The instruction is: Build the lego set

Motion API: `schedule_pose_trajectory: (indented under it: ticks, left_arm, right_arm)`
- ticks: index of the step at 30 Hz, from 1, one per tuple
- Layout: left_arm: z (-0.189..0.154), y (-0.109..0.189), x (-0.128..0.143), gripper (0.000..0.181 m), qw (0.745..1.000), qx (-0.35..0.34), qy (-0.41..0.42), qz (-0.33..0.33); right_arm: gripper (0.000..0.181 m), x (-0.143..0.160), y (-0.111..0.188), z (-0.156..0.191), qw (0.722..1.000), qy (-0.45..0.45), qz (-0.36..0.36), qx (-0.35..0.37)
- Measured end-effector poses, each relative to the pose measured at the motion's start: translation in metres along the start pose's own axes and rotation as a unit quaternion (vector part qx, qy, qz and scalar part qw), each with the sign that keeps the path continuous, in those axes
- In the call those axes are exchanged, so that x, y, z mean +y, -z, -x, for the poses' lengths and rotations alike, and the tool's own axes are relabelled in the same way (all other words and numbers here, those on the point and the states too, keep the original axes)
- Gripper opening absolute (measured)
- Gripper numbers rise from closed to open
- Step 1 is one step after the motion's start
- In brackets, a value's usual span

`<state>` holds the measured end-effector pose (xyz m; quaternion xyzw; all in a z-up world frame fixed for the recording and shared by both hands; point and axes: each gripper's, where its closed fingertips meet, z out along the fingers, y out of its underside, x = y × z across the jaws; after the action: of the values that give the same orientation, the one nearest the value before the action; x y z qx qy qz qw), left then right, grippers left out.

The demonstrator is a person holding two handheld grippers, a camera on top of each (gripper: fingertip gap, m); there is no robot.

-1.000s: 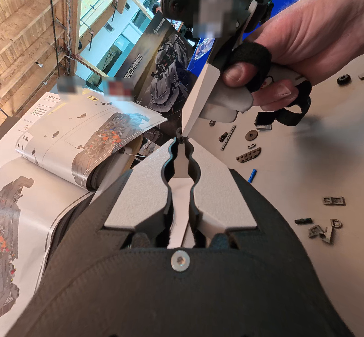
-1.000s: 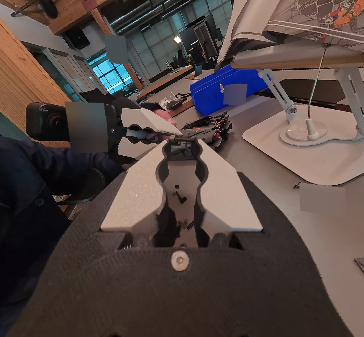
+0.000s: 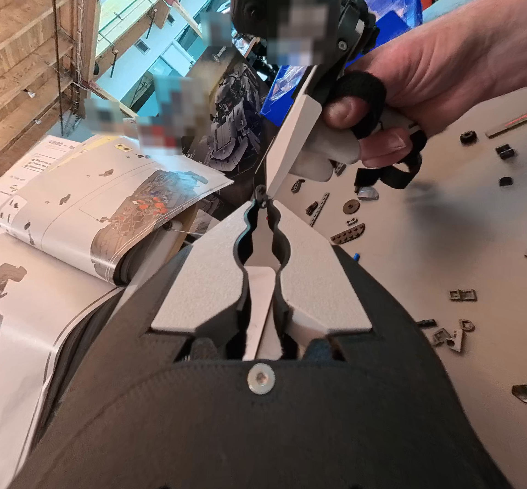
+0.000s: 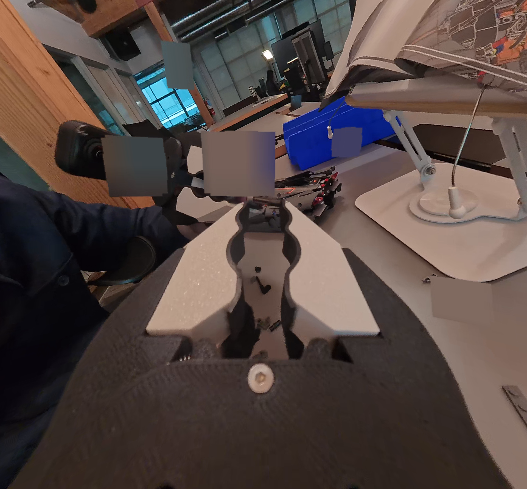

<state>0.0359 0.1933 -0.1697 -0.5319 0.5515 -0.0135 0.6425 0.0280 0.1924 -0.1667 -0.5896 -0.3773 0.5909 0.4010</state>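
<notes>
The small dark lego piece [image 3: 261, 194] sits raised above the table [image 3: 427, 247], pinched at the tips of your left gripper [image 3: 261, 204]. Your right gripper [image 4: 263, 204] meets the same piece from the far side, its jaws closed on a thin dark pin [image 4: 263, 199]. Loose parts [image 3: 348, 232] lie scattered below. The open instruction book [image 3: 99, 204] rests to the left on its stand [image 4: 427, 232].
</notes>
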Motion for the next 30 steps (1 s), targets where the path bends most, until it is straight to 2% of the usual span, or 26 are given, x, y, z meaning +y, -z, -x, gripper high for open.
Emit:
schedule_pose_trajectory:
  ticks: [3, 8, 12, 30]
  left_arm:
    - [0.0011, 0.0013, 0.0002, 0.004, 1.000, 0.007, 0.007, -0.003]
    - [0.0009, 0.0002, 0.0024, 0.004, 1.000, 0.007, 0.009, 0.001]
    - [-0.0003, -0.0009, 0.0016, 0.004, 1.000, 0.002, -0.010, 0.011]
    - [-0.0008, -0.0049, 0.0053, 0.004, 0.999, -0.009, -0.028, 0.034]
  right_arm:
    - [0.011, -0.0045, 0.0042, 0.0015, 1.000, -0.007, -0.013, -0.014]
    - [0.026, -0.0025, 0.0026, 0.0042, 0.999, -0.018, -0.008, -0.027]
    - [0.018, -0.0024, 0.0028, 0.0010, 1.000, -0.017, -0.009, -0.016]
    - [0.017, -0.0010, 0.0034, -0.0031, 0.999, -0.032, -0.009, -0.007]
